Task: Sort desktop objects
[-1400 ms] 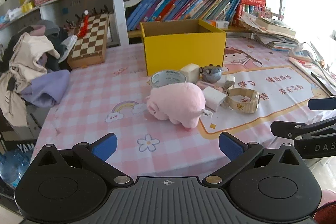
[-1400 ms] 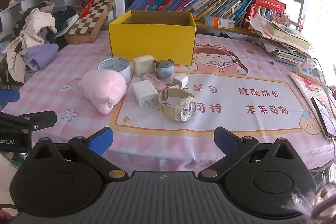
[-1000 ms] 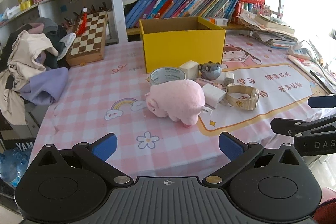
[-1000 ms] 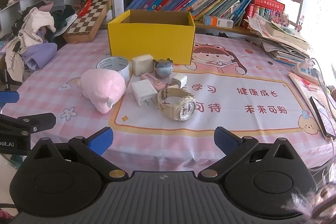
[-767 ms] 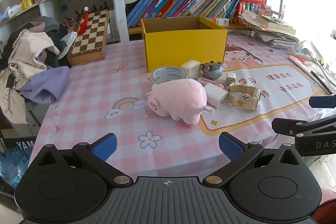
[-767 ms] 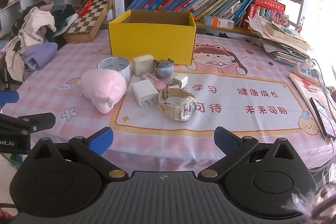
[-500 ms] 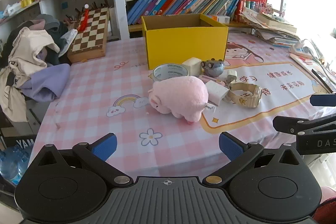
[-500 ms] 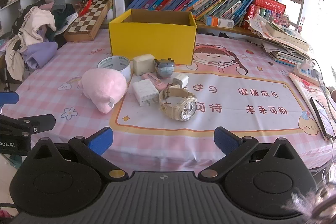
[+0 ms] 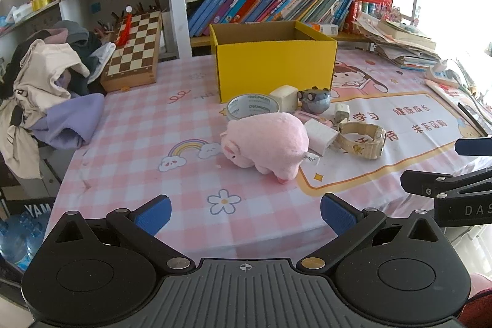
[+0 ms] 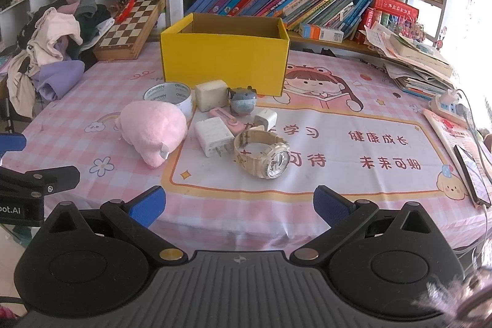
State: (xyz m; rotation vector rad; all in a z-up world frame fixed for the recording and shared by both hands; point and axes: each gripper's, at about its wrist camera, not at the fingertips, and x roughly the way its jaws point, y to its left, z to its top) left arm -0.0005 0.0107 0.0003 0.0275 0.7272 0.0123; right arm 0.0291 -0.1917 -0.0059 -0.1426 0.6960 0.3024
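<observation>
Left gripper (image 9: 245, 213) and right gripper (image 10: 239, 202) both spread wide, empty, short of table edge; plush pig (image 9: 267, 140), charger (image 10: 214, 136), watch (image 10: 263, 155) clustered touching before yellow box (image 10: 224, 61); risk: neighbours dragged or knocked during any pick.

Left gripper (image 9: 245, 214) and right gripper (image 10: 239, 205) hover level (jaws spread wide).

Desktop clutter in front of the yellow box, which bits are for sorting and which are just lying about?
For the job:
yellow box
pink plush pig
tape roll
cream watch
white charger
cream block
grey figurine
small white plug
pink flat gadget

Lying about:
chessboard
clothes pile
shelf books
paper stack
</observation>
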